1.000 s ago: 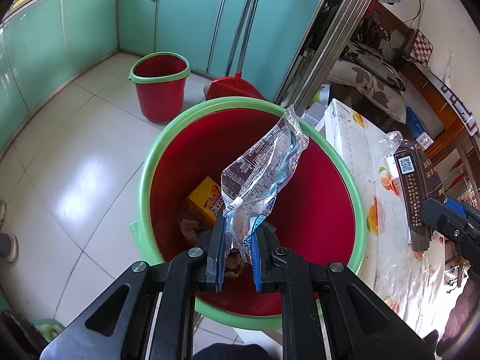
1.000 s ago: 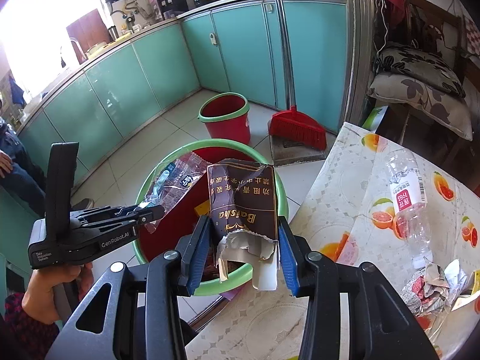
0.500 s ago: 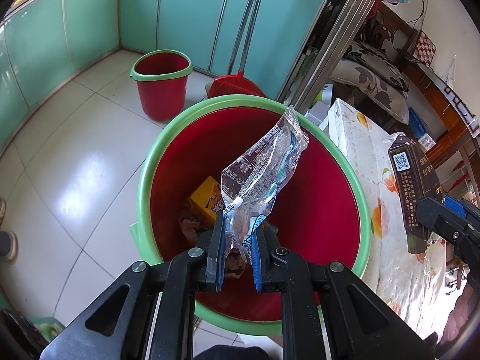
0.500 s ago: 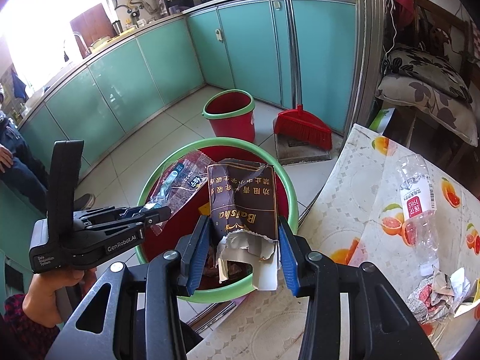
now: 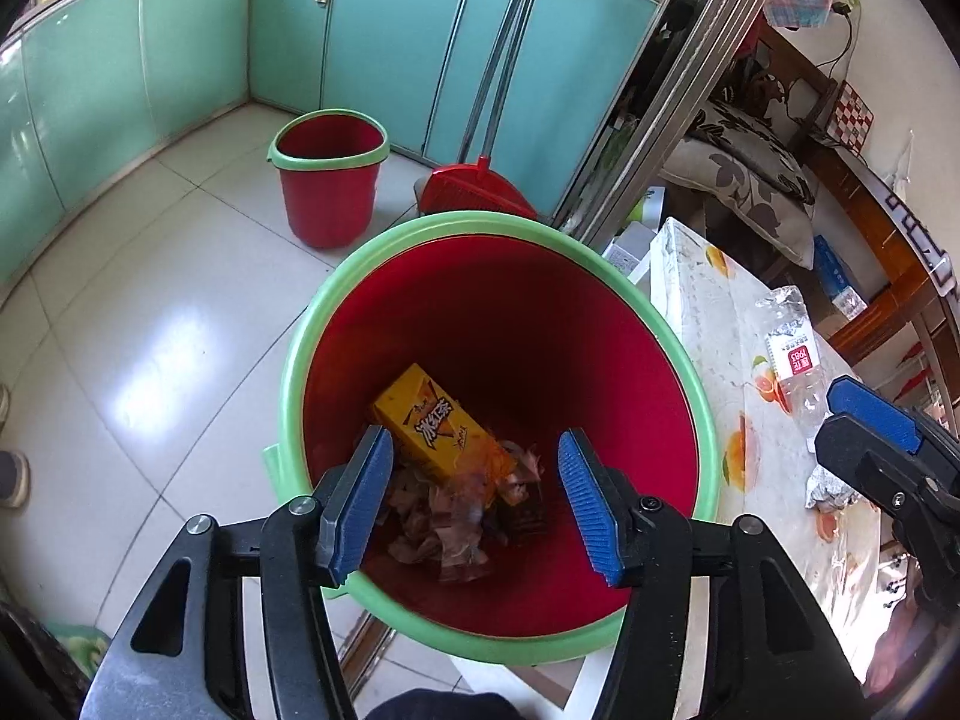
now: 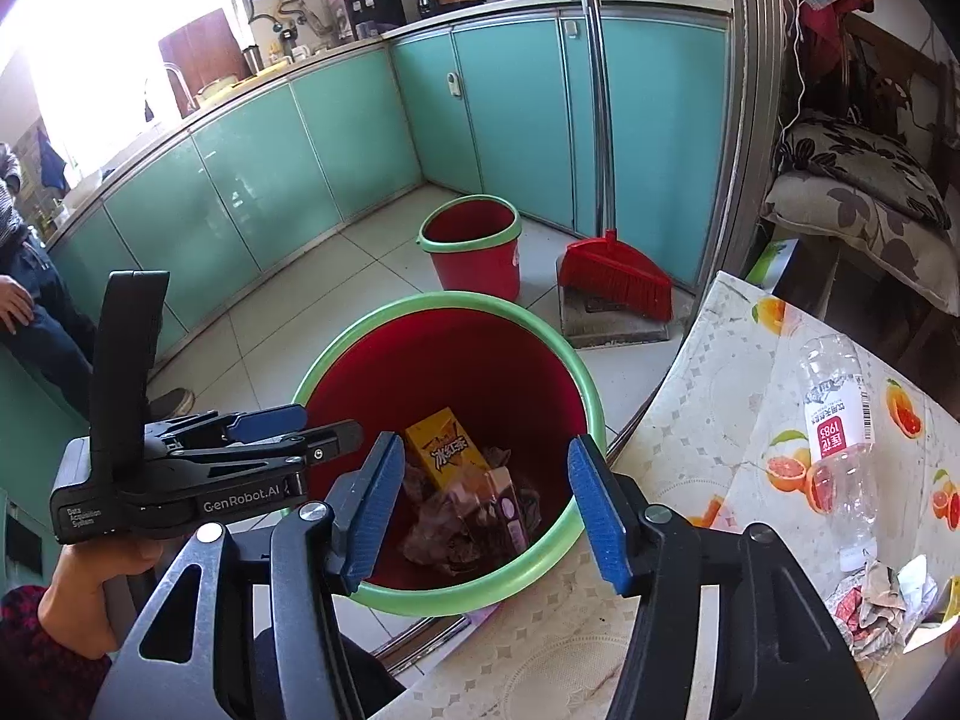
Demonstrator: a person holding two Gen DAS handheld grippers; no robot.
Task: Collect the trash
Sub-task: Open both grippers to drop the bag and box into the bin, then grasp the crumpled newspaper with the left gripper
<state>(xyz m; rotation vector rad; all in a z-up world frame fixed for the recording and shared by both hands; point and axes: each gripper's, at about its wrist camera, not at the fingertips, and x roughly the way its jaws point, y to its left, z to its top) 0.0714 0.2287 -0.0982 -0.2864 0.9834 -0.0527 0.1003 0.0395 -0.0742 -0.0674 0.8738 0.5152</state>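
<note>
With both the left gripper [image 5: 474, 504] and right gripper [image 6: 483, 510] just opened, fingers spread and empty over the red bin [image 6: 336, 360] where the dropped trash [image 6: 474, 516] lies, swing right for the bottle [image 6: 837, 438] on the tabletop [image 6: 708, 396], well clear of the rim.

"GenRobot.AI" on the left gripper [image 6: 327, 429]; "1985" on the plastic bottle [image 6: 837, 438] label; "冰红茶" on the yellow carton [image 5: 441, 429].

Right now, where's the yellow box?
The yellow box lies at the bottom of the big red bucket, on top of crumpled wrappers, below both open grippers; the right wrist view shows it too.
</note>
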